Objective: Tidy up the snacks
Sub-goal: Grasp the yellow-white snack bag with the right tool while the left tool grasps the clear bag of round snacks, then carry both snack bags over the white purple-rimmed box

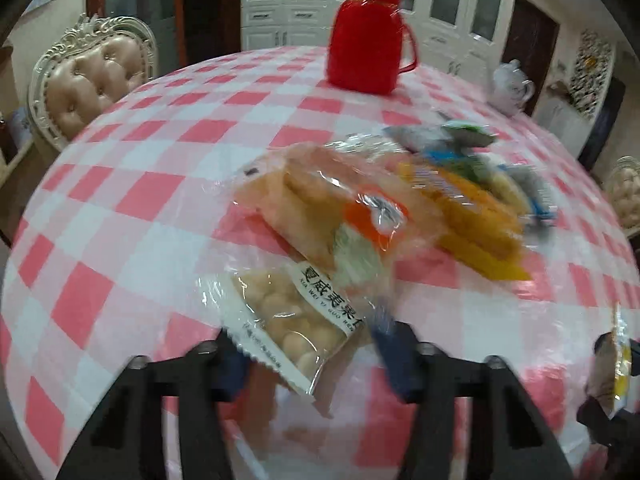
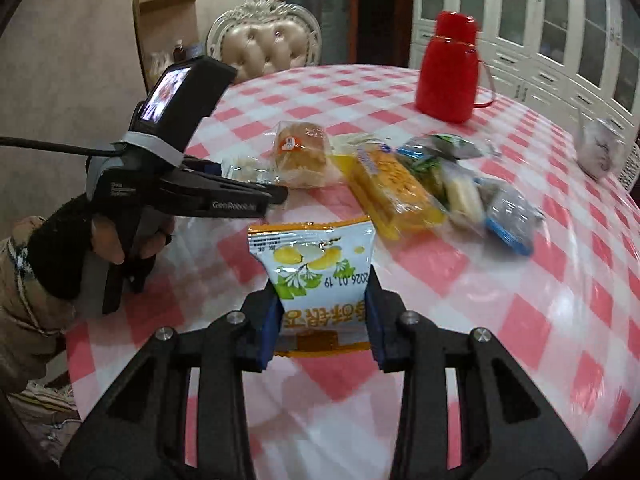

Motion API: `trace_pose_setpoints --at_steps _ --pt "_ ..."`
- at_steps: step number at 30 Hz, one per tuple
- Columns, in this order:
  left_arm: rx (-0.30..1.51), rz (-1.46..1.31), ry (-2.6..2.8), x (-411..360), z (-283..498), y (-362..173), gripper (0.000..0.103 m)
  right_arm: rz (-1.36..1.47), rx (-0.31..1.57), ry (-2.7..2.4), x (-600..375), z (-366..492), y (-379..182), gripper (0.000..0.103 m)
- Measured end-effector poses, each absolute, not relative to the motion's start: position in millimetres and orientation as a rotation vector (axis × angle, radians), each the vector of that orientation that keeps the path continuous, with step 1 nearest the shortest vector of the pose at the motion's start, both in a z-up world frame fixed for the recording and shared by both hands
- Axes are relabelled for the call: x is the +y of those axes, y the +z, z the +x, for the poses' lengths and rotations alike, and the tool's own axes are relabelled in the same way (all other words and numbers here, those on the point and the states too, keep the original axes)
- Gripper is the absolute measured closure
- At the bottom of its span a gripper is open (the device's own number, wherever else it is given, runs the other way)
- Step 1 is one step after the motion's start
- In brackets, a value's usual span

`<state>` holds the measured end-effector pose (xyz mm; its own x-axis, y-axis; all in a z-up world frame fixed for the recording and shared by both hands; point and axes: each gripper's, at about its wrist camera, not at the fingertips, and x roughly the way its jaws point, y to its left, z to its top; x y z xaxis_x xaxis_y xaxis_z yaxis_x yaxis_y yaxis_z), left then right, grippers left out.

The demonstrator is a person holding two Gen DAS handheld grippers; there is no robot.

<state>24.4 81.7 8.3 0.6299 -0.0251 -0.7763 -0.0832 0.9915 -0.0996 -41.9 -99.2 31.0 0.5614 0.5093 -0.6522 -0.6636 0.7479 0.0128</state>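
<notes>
pink-checked surface, snacks mid-sort

pink and white checked surface [image 2: 520,320] is round; its near edge curves below both grippers, with bare cloth on the near right side and at far left. right gripper [image 2: 322,320] is clamped narrow on one yellow-white snack packet [image 2: 316,264], held upright above the cloth. left gripper [image 1: 310,354] is partly closed with one clear nut packet [image 1: 280,320] between its fingers; contact cannot be told. loose snack pile [image 1: 400,196] lies mid-surface, just beyond the nut packet; blur prevents a firm count. one red jug [image 1: 370,36] near the far edge, one white teapot [image 1: 512,86] at the right edge, well apart from the pile.
</notes>
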Motion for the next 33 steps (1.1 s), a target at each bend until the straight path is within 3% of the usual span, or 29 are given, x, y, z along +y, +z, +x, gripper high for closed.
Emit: trace_pose_setpoints --at_steps 11,33 --pt "0.822 -0.125 -0.093 29 -58 29 0.056 -0.185 0.721 0.615 -138 -72 18 0.062" --pt "0.835 0.016 -0.283 -88 -104 28 0.056 -0.097 0.751 0.411 -250 -131 10 0.062"
